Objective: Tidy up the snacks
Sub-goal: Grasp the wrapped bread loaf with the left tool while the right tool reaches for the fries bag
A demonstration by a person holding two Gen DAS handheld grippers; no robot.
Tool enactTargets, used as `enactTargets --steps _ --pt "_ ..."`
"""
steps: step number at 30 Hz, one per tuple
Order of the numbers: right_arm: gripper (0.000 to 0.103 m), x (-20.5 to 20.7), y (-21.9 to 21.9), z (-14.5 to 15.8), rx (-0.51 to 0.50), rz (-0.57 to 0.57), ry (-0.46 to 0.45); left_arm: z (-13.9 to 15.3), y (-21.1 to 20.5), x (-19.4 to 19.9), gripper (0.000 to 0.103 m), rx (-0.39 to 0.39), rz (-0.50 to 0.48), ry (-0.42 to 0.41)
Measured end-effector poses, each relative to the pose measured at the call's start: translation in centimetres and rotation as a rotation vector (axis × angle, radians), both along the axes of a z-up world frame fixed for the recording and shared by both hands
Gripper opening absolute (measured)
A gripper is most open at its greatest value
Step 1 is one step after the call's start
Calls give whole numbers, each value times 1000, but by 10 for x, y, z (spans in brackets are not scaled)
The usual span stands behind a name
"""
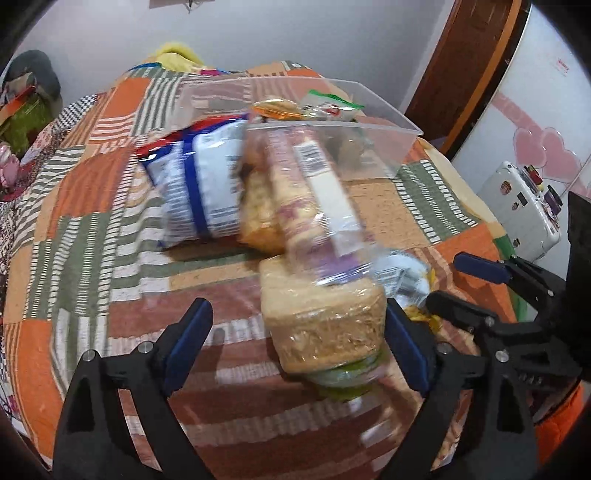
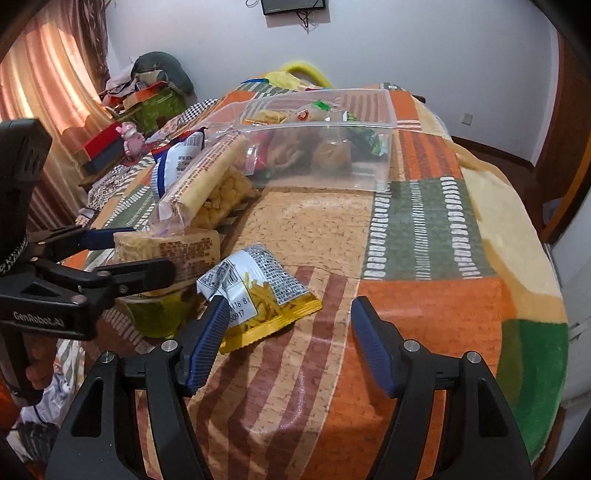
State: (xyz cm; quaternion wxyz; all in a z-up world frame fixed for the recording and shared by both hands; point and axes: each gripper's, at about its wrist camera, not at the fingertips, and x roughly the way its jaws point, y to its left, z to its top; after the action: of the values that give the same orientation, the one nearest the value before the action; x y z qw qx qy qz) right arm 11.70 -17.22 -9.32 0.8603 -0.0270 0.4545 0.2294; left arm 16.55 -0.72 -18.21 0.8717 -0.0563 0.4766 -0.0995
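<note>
Left wrist, biscuit pack [image 1: 306, 192] lengthwise toward clear bin [image 1: 384, 122].

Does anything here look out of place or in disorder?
Yes. Several snacks still lie outside the clear plastic bin: a crumpled yellow fries packet, a long cracker sleeve leaning across a blue-and-white bag, and a wrapped biscuit block.

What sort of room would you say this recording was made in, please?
Probably a bedroom at home: the snacks lie on a patchwork blanket spread like a bed cover, curtains hang at the left, and a screen is mounted on the wall.
</note>
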Motion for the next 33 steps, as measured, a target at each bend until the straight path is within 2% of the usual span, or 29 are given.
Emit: enactTargets --steps 3,9,13,16,18,19,21,23,33 --pt "65 4 6 -2 3 12 5 -1 11 -3 92 24 21 -12" --pt "66 11 21 -11 -5 38 34 -17 19 9 90 21 28 10" --pt "72 13 26 -14 -3 44 36 -30 19 17 78 23 23 29" --pt "75 12 28 -15 -3 54 38 -39 28 19 68 -47 30 55" --pt "75 13 28 -16 -3 54 33 -39 34 16 61 -71 38 45" --pt "73 12 29 -16 -3 56 30 -39 36 14 56 -76 33 44" --pt "68 12 29 -15 -4 61 20 -37 37 11 55 -53 35 35" --pt "53 10 30 -13 9 79 16 -35 35 7 55 -32 28 27" --pt "39 5 24 -3 -8 55 -21 2 29 -6 55 -24 20 -48"
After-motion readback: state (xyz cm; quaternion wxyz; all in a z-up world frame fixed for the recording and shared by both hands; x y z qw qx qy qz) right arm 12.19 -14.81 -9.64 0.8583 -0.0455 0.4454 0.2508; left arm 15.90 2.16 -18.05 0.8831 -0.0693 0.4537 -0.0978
